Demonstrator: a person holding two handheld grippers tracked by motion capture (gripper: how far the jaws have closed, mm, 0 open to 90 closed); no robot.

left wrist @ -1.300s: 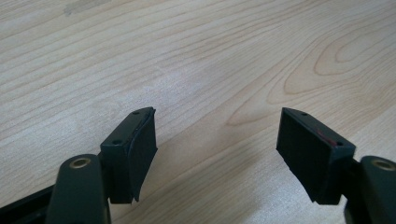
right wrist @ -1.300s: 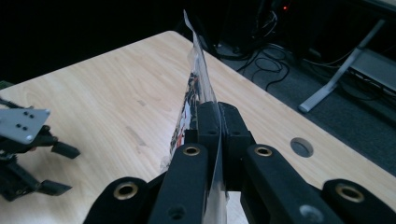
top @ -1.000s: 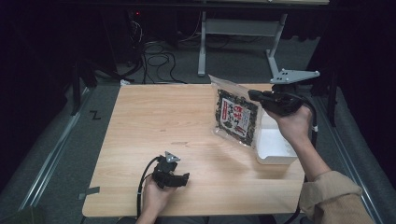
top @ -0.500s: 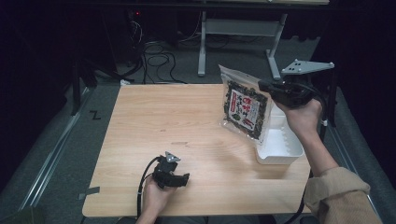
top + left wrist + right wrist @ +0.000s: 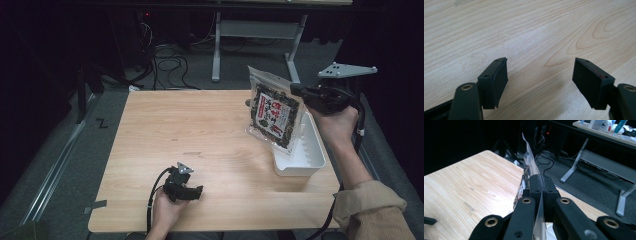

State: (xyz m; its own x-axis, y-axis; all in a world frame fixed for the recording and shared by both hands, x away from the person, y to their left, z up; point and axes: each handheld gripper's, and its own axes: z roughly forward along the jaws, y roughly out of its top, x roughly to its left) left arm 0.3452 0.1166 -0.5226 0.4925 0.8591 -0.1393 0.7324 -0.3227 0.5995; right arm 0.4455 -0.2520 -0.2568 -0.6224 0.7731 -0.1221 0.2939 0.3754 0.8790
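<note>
Nearest the person, the left gripper (image 5: pixel 186 189) rests low on the wooden worktop (image 5: pixel 200 130) in the left hand (image 5: pixel 165 212), its fingers (image 5: pixel 495 80) spread wide apart with bare wood between them and beyond their tips. Farther off and to the right, a white tray (image 5: pixel 305 152) sits at the worktop's edge. Above it the right gripper (image 5: pixel 300 91), held up in the right hand (image 5: pixel 336 122), has its fingers (image 5: pixel 535 186) pressed together on the clear edge of a packet (image 5: pixel 274 112); the packet hangs tilted below and to the left of those fingers, its lower edge seemingly just over the tray, though contact is hard to judge. Beyond the fingertips lie floor cables (image 5: pixel 545 160) and a grey desk frame (image 5: pixel 584 157).
</note>
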